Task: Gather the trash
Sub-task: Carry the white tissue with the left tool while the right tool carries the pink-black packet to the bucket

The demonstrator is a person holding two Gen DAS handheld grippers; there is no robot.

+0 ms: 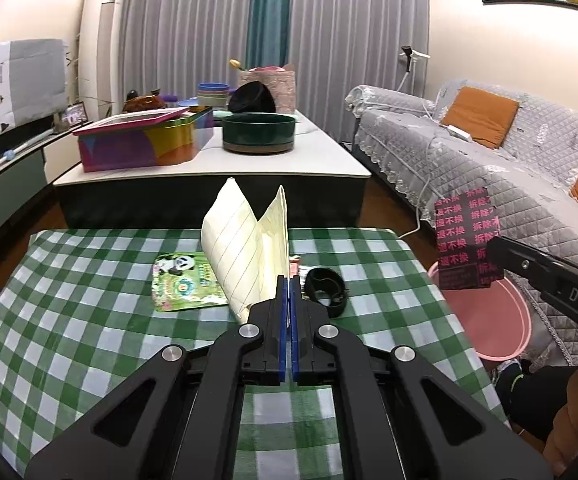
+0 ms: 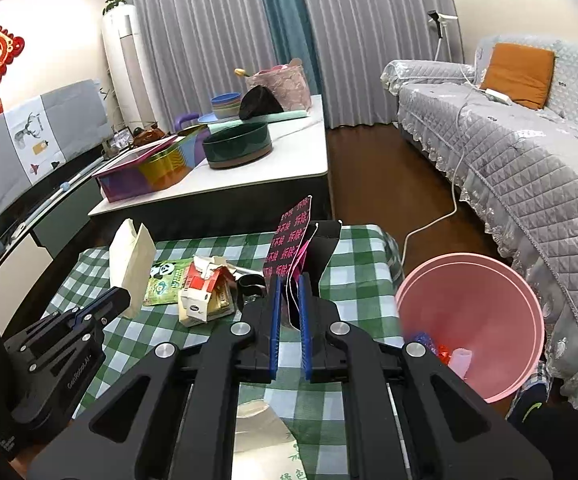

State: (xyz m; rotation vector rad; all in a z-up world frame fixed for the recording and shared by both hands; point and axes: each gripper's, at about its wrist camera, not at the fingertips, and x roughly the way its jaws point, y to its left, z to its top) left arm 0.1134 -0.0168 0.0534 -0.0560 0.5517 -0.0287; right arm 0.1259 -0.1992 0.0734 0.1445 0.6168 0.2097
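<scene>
Blue-padded fingers of my left gripper [image 1: 289, 280] are clenched on the lower edge of a cream lined paper [image 1: 245, 248], which stands up and forward from the tips, its long axis rising away from me over the green checked tablecloth [image 1: 89, 320]. My right gripper [image 2: 289, 284] is clamped on a black tag with pink lettering [image 2: 289, 236] and what seems to be a second dark card behind it; thin strings hang between the pads, and I cannot tell how many pieces are caught.

Pink bin [image 2: 489, 288]: on the floor, right of my right fingers and lower than them, mouth open, a few scraps already at the bottom. It lies just beside the right gripper and well apart from the left, which must cross the table's right edge to reach it. My judgement: the right hand should drop first.

Beyond the fingers, not yet collected: a panda wrapper [image 2: 165, 280], a torn red-and-white carton [image 2: 205, 292] and a black ring-shaped piece [image 1: 325, 288], just right of my left tips.
</scene>
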